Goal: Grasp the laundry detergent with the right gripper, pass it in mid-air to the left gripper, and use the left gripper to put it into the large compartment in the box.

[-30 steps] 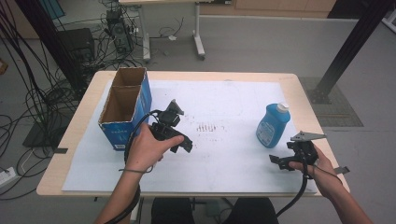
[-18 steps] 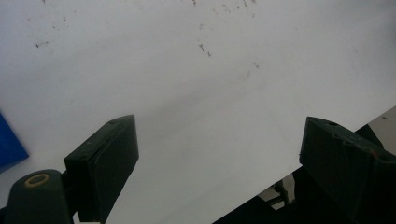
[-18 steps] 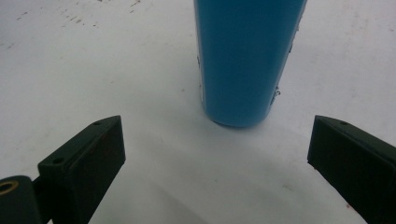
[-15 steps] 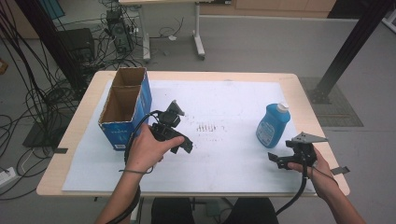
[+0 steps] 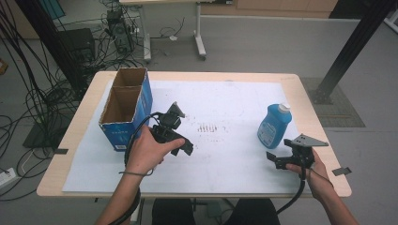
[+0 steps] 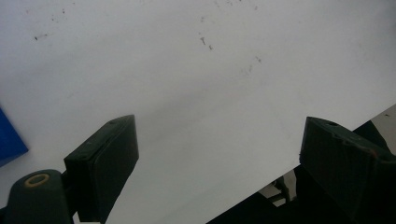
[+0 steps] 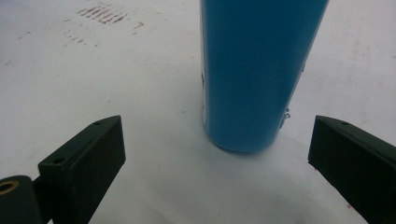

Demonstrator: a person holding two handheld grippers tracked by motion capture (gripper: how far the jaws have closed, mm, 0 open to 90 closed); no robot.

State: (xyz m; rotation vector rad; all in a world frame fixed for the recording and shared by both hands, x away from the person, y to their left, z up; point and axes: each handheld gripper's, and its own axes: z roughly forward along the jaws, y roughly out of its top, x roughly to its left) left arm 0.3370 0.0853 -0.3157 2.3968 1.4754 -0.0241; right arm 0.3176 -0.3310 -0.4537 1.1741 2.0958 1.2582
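The right gripper sits low near the front right of the surface, its jaws spread wide and empty, aimed at the blue bottle that stands upright just ahead of it; in the right gripper view the bottle fills the gap between the jaws without touching either, which suggests a lineup for a grasp around its body. The left gripper hovers over the white sheet near the middle, its jaws also wide apart and holding nothing, pointed toward the sheet's bare front part. An open cardboard box with two compartments stands at the left, just beside the left hand, its top open upward, probably the place for the bottle. The bottle is near the sheet's right edge and not far from the surface's right rim, so a push outward could tip it off. Between bottle and box the sheet is bare, leaving free room to carry across.
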